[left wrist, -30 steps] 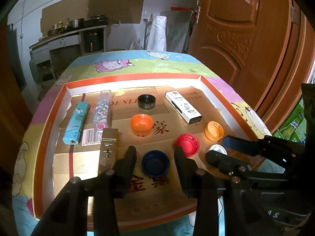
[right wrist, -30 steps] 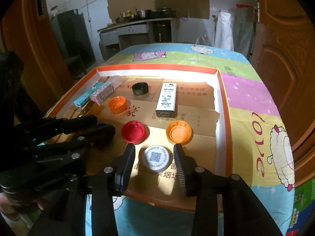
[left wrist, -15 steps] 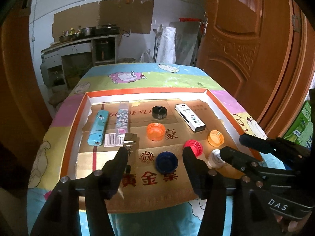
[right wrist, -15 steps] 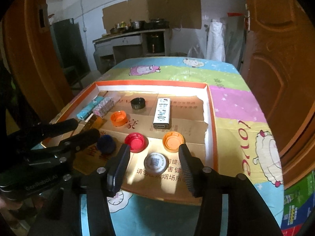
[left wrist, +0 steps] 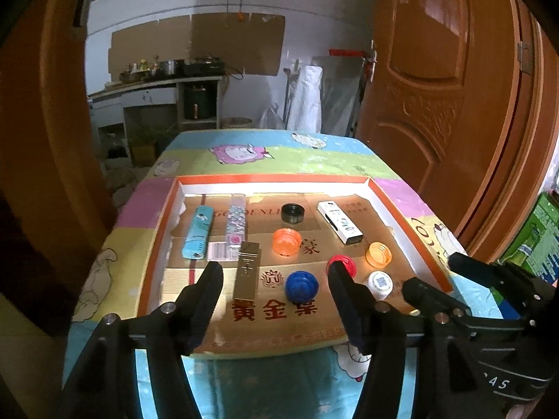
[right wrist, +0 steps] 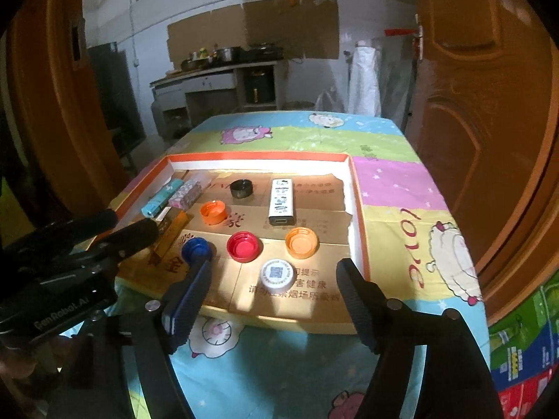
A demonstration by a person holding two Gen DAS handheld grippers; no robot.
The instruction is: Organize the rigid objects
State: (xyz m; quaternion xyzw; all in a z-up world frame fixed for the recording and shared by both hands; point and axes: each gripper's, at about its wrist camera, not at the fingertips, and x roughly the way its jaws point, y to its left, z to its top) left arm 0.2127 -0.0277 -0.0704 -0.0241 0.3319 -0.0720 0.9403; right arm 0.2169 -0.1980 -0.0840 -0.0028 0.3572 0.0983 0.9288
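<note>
An orange-rimmed tray [left wrist: 272, 178] lined with cardboard holds several bottle caps. My left gripper [left wrist: 275, 272] hovers over the tray's near edge, its jaws opening. The blue cap [left wrist: 302, 285] lies loose beyond them, untouched, and the right finger partly hides the red cap [left wrist: 344, 263]. My right gripper [right wrist: 274, 269] hangs back from the tray's near right corner, jaws also opening. The white cap [right wrist: 277, 274] rests free on the cardboard in the gap ahead. A gold box [left wrist: 248, 274], a white box [right wrist: 281, 202], a black cap [right wrist: 241, 188] and two orange caps [right wrist: 301, 242] [right wrist: 213, 212] lie further in.
A light-blue lighter [left wrist: 197, 232] and a patterned one [left wrist: 236, 221] lie at the tray's far left. The table carries a cartoon-print cloth [right wrist: 412, 188]. Wooden doors [left wrist: 436, 97] stand close on the right, and a kitchen counter [right wrist: 209, 80] is at the back.
Both grippers drew back and up from the tray while their jaws widened. The blue and white caps that sat between the fingers stay on the cardboard.
</note>
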